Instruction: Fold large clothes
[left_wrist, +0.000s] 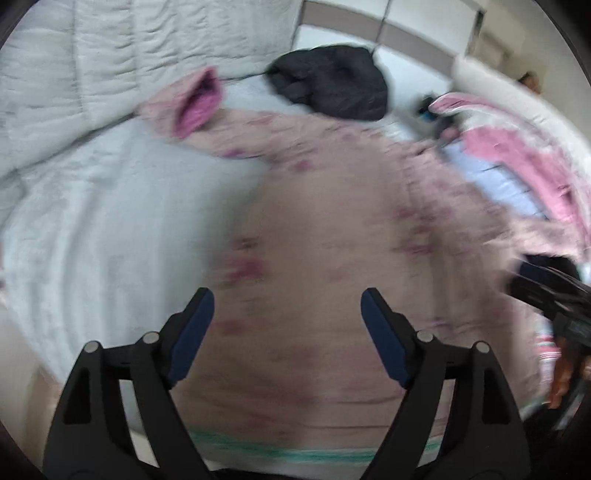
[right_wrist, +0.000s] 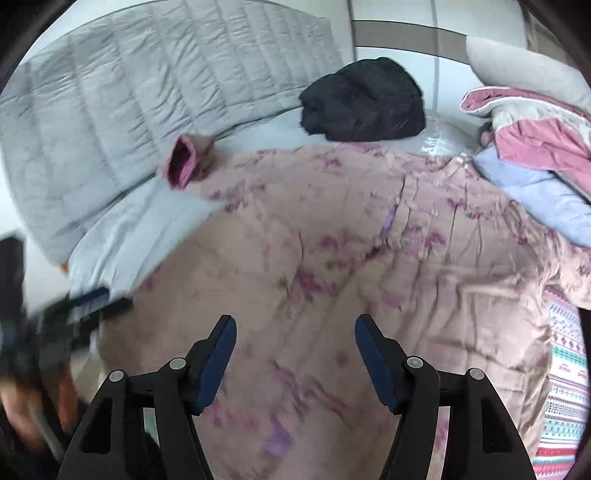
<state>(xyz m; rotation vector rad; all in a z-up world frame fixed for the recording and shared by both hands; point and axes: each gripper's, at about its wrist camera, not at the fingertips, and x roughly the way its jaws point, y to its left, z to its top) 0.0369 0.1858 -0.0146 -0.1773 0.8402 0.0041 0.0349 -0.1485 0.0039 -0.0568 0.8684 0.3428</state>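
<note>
My left gripper (left_wrist: 287, 301) points steeply down, jaws wide apart. My right gripper (right_wrist: 295, 326) too; nothing sits between either pair.

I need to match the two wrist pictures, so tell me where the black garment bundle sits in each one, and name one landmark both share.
Left wrist view: the black garment bundle lies at top centre, beyond the pink floral garment.
Right wrist view: the black garment bundle lies at top, right of centre, again beyond the floral garment.
Shared landmark: the floral garment's pink-lined sleeve cuff, left of the bundle.
</note>
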